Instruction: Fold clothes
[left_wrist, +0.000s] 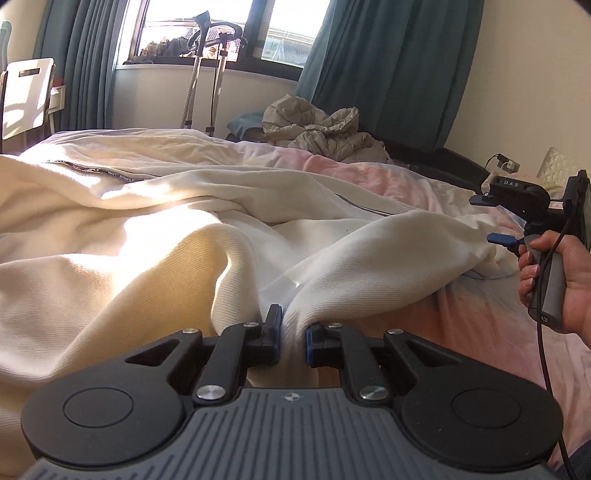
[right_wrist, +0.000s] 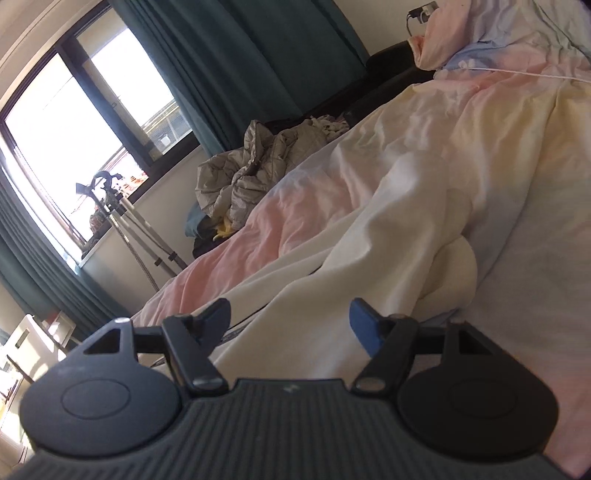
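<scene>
Left wrist view: we count one cream garment (left_wrist: 155, 229) on the bed (left_wrist: 480, 314), left claw (left_wrist: 292, 332) clamped on its fold; right claw (right_wrist: 290, 321) beside it, spread apart.

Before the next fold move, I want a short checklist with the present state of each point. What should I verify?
1. Left gripper shut on the cream garment: ok.
2. Right gripper open, ready to grasp: ok.
3. Right gripper holds fabric: not ok, nothing between its fingers.
4. Garment lies flat on the bed: not ok, it is bunched in folds.
5. How many layers the left gripper pinches: cannot tell.
</scene>
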